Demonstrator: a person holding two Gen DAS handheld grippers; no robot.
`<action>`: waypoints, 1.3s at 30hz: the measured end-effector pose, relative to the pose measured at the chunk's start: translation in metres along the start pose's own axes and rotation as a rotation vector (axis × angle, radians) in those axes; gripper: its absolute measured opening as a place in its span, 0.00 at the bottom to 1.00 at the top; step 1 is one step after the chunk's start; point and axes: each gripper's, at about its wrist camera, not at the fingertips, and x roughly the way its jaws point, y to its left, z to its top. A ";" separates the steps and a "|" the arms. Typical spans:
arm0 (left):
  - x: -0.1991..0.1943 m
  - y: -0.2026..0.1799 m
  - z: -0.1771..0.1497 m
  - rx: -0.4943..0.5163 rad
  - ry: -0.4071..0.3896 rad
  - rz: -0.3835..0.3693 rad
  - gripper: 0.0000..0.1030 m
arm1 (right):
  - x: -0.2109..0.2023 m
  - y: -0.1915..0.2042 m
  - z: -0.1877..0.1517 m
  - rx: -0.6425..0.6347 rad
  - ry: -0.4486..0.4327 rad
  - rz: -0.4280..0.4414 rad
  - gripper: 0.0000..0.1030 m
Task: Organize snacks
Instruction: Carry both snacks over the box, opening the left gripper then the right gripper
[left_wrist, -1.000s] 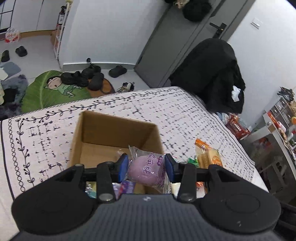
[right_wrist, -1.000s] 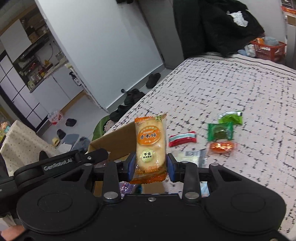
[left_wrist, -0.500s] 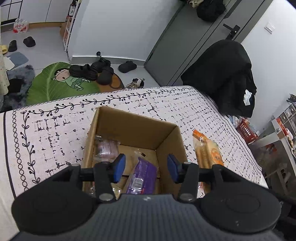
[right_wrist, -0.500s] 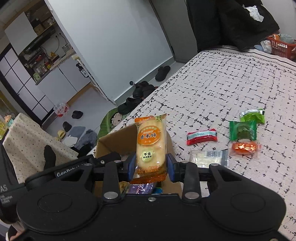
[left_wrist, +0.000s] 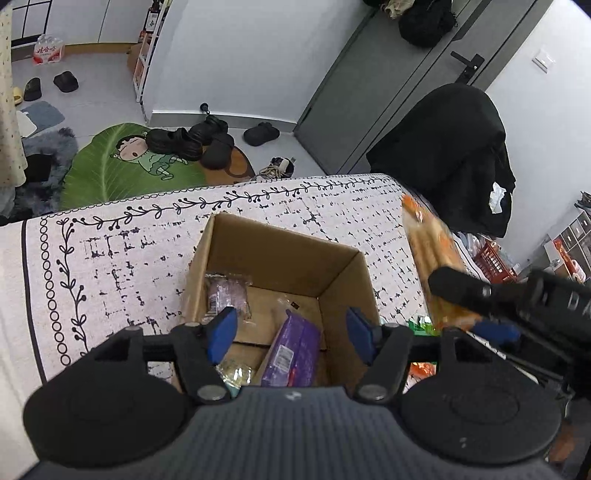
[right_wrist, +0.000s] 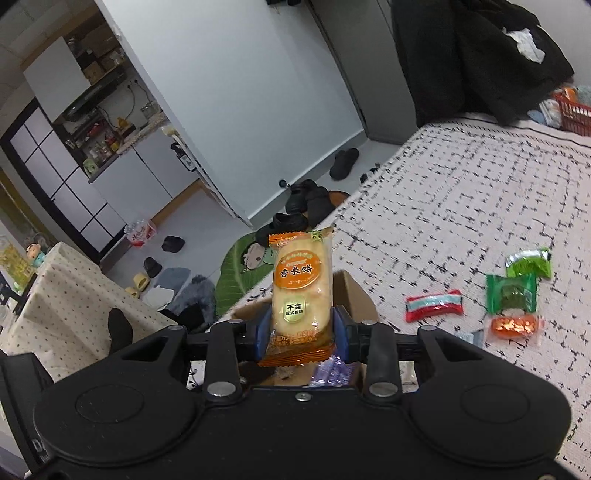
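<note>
Black clogs (left_wrist: 173, 142) on green leaf rug (left_wrist: 110, 173), black coat (left_wrist: 450, 147), grey door (left_wrist: 373, 85)

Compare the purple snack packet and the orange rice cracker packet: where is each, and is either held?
The purple snack packet lies loose in the cardboard box; the orange rice cracker packet stands upright, clamped in the right tool. The left tool is open and empty. Both are sealed snacks.

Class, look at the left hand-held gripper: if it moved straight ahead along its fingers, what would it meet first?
Probably the purple packet lying inside the cardboard box; the left hand-held gripper is open and empty, though depth is unclear.
</note>
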 end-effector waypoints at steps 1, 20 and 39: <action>-0.001 0.000 0.000 0.002 0.001 -0.007 0.63 | 0.000 0.002 0.001 -0.004 0.003 0.003 0.34; -0.027 -0.014 -0.003 0.044 0.021 -0.064 0.89 | -0.047 0.003 -0.011 -0.003 -0.029 -0.083 0.65; -0.046 -0.062 -0.024 0.176 0.041 -0.095 1.00 | -0.108 -0.051 -0.030 0.009 -0.075 -0.231 0.81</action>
